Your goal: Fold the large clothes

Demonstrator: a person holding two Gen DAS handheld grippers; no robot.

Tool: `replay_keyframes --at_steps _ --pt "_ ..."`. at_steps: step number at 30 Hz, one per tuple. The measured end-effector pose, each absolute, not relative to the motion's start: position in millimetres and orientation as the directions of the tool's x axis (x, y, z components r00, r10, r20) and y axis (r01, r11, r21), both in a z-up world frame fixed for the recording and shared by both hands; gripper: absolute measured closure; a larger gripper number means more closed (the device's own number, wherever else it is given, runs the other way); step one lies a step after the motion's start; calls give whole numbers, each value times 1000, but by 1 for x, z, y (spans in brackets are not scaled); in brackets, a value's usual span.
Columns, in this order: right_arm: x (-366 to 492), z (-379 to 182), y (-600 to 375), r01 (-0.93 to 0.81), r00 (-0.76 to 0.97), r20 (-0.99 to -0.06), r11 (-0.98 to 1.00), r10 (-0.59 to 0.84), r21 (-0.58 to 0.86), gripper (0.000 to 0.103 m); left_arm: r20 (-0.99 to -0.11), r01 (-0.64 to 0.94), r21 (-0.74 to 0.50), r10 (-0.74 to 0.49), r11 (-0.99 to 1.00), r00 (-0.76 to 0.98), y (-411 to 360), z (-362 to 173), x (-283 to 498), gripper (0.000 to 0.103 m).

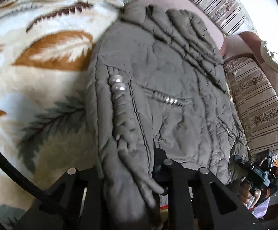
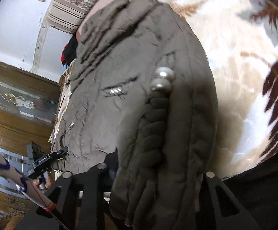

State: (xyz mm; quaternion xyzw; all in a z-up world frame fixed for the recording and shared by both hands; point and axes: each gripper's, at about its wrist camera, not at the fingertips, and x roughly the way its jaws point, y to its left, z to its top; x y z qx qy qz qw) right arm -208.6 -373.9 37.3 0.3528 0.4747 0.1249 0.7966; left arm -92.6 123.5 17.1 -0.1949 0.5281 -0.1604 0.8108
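Black fingers [image 1: 167, 174] of the left gripper [image 1: 119, 172] clench the jacket's [image 1: 158, 80] near hem; the right gripper [image 2: 139, 172] likewise grasps that hem, the jacket stretching away over the leaf-print blanket [image 1: 43, 57].

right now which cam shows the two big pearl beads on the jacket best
The right wrist view: the pearl beads sit large, near the middle, atop the braided trim on the jacket. In the left wrist view the same beads are smaller and slightly blurred.
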Motion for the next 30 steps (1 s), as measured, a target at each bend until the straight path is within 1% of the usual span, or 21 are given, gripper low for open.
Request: replay_keyframes --at_steps 6,11,14,16,19,30 --pt "-214 81 -371 52 582 -602 714 547 699 80 -748 103 -476 -464 873 475 124 61 -106 89" --pt "-234 109 -370 -11 589 -541 676 600 737 81 -741 146 -460 -470 876 480 122 83 -125 89" --pt "-247 119 -369 -32 589 -547 694 595 719 81 -755 167 -417 -443 894 483 119 87 -130 89" --pt "-246 118 -367 -30 586 -566 714 579 700 81 -766 166 -388 -417 907 489 116 87 -124 89" --pt "-235 115 -366 -19 585 -567 709 580 705 81 -774 156 -353 -382 922 505 112 90 -117 89" --pt "-205 150 -353 -77 610 -565 752 555 655 81 -751 202 -188 -273 961 601 86 117 -108 89"
